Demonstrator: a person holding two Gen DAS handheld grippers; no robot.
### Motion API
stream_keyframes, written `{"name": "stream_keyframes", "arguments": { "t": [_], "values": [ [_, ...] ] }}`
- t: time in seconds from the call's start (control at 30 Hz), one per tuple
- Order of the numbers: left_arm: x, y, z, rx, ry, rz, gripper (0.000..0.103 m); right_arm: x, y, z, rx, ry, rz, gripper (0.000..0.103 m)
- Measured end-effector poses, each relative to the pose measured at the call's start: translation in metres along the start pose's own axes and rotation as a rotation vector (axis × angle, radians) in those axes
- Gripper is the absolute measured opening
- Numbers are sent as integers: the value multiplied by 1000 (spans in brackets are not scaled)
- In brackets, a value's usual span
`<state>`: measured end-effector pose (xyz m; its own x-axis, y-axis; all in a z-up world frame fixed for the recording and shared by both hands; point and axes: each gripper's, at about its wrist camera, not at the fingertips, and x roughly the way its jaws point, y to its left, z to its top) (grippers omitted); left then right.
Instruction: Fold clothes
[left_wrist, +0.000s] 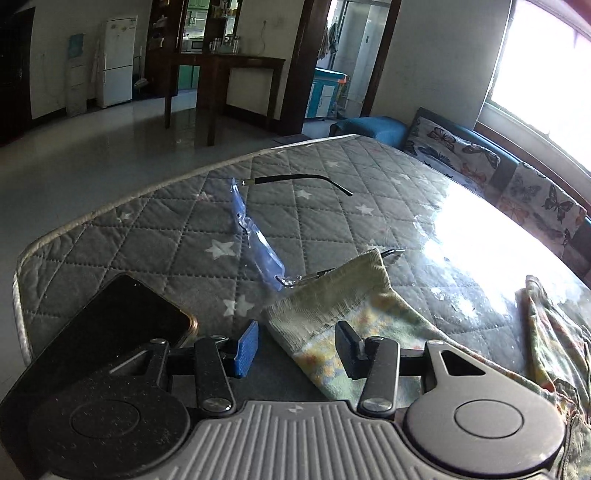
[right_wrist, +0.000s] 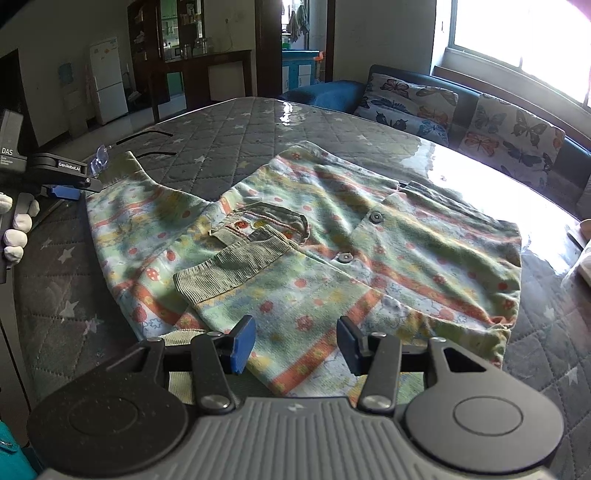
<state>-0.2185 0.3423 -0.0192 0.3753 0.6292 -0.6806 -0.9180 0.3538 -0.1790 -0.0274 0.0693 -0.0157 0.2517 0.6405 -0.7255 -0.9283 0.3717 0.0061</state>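
A small patterned shirt (right_wrist: 332, 236), green with orange stripes and red dots, lies on the quilted table cover (right_wrist: 229, 125). One sleeve is folded across its front, its ribbed cuff (right_wrist: 229, 269) near the middle. The other sleeve stretches left; its cuff (left_wrist: 332, 291) shows in the left wrist view. My left gripper (left_wrist: 295, 345) is open, its jaws astride that sleeve's edge just above the cloth. It also shows in the right wrist view (right_wrist: 68, 184). My right gripper (right_wrist: 295, 345) is open over the shirt's near hem.
Glasses with clear lenses (left_wrist: 258, 243) lie on the cover, touching the left sleeve cuff. A black phone (left_wrist: 122, 321) lies at the near left. A sofa with butterfly cushions (right_wrist: 509, 136) stands beyond the table. A wooden table (left_wrist: 229, 85) stands further back.
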Motion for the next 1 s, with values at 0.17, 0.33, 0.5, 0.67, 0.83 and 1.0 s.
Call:
{"name": "stream_keyframes", "arguments": {
  "t": [0.17,0.33,0.5,0.67,0.83,1.0],
  "values": [
    [2,2,-2,0,-14,1,13,-2,-2,-2,17,-7,0,50],
    [-13,4,0,-17,-50,-54,5,-8,-2,-3,17,-19,-1,50],
    [-50,-15,6,10,-111,-220,3,-13,-4,-1,23,-38,-6,50],
    [-94,-57,8,88,-147,-435,3,-19,-7,0,33,-61,-12,50],
    [-129,-102,2,172,-154,-638,3,-27,-15,-3,59,-86,-24,50],
    [-139,-139,-12,204,-85,-815,2,-33,-26,-6,95,-100,-31,50]
  ]
}}
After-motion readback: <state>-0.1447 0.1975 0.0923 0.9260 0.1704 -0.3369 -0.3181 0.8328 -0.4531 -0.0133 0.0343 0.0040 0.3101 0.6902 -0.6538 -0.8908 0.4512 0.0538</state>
